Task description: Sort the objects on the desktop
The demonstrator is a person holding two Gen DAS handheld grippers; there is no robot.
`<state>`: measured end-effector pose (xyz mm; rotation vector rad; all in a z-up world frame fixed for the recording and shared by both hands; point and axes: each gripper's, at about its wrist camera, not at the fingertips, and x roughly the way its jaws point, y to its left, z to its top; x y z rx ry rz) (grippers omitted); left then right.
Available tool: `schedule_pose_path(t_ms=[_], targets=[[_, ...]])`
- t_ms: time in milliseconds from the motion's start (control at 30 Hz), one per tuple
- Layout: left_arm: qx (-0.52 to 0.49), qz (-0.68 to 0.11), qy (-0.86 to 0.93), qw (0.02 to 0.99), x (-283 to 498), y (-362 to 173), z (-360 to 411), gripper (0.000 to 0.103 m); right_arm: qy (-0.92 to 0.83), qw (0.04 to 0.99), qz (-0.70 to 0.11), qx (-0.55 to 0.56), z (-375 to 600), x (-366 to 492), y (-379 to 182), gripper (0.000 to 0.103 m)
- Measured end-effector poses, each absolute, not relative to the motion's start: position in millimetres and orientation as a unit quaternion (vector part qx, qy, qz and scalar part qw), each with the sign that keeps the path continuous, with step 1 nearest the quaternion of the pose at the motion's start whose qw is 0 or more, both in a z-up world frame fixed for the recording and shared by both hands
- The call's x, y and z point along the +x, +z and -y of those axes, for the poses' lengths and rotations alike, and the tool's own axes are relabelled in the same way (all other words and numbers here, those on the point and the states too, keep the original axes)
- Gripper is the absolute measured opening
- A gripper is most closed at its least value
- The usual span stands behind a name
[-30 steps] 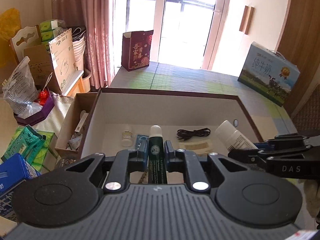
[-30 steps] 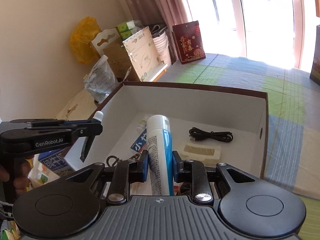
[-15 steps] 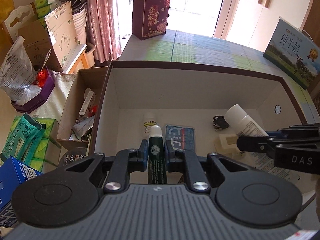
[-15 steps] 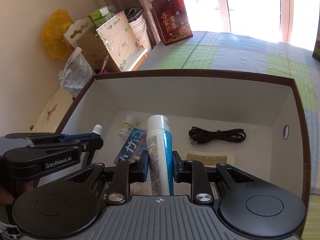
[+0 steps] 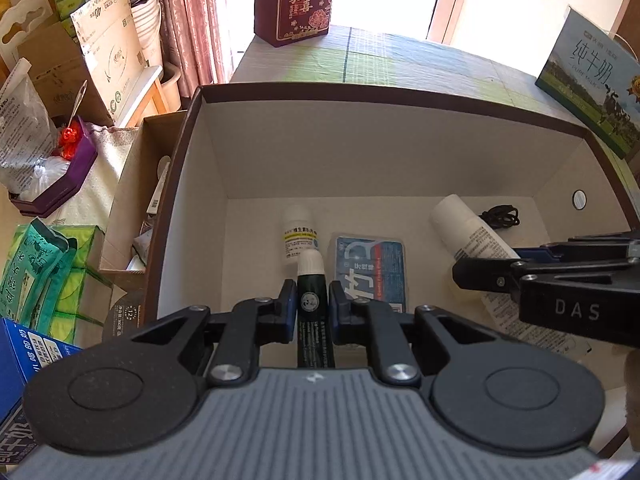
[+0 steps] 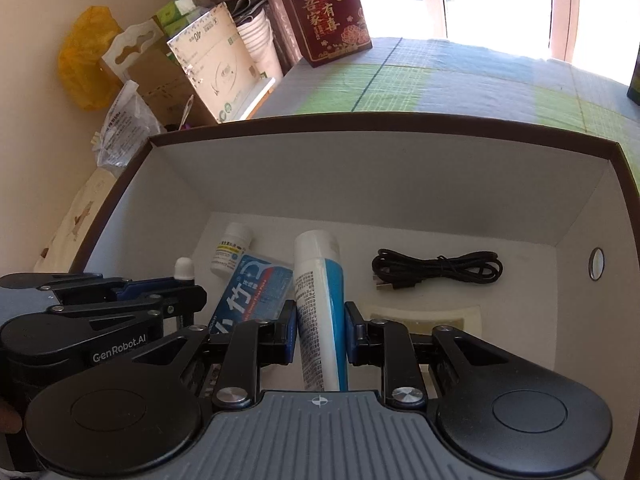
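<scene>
My left gripper (image 5: pixel 312 304) is shut on a dark green tube with a white cap (image 5: pixel 311 280), held low inside the brown-rimmed white box (image 5: pixel 360 92). My right gripper (image 6: pixel 320 320) is shut on a white and blue tube (image 6: pixel 320 280), also inside the box (image 6: pixel 360 120). On the box floor lie a small white pill bottle (image 5: pixel 298 236), a blue floss case (image 5: pixel 370 268), a black cable (image 6: pixel 436 268) and a cream tray (image 6: pixel 424 316). The right gripper shows in the left wrist view (image 5: pixel 480 268); the left gripper shows in the right wrist view (image 6: pixel 188 296).
A red gift bag (image 5: pixel 294 0) and a milk carton box (image 5: pixel 592 80) stand on the checked tablecloth behind the box. Left of the table are a cardboard box (image 5: pixel 132 200), tissue packs (image 5: pixel 36 272) and a plastic bag (image 5: pixel 20 128).
Both grippers have moved forward and down into the box with their tubes. The box floor and the things on it now look closer.
</scene>
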<state>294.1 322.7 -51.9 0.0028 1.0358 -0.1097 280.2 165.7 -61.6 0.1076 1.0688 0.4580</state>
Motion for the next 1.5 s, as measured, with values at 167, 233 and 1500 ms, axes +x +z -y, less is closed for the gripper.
schedule_pose_path(t_ms=[167, 233, 1500], targets=[[-0.001, -0.497, -0.054, 0.866, 296.5, -52.0, -322.2, 0.013, 0.211, 0.833, -0.508, 0.054, -163.2, 280.8, -64.0, 0.021], [-0.001, -0.498, -0.054, 0.866, 297.5, -52.3, -322.6, 0.013, 0.209, 0.833, -0.509, 0.055, -162.9, 281.0, -64.4, 0.021], [0.014, -0.42, -0.051, 0.906, 242.5, -7.0, -307.0, 0.086, 0.215, 0.891, -0.399, -0.016, -130.7, 186.0, -10.5, 0.101]])
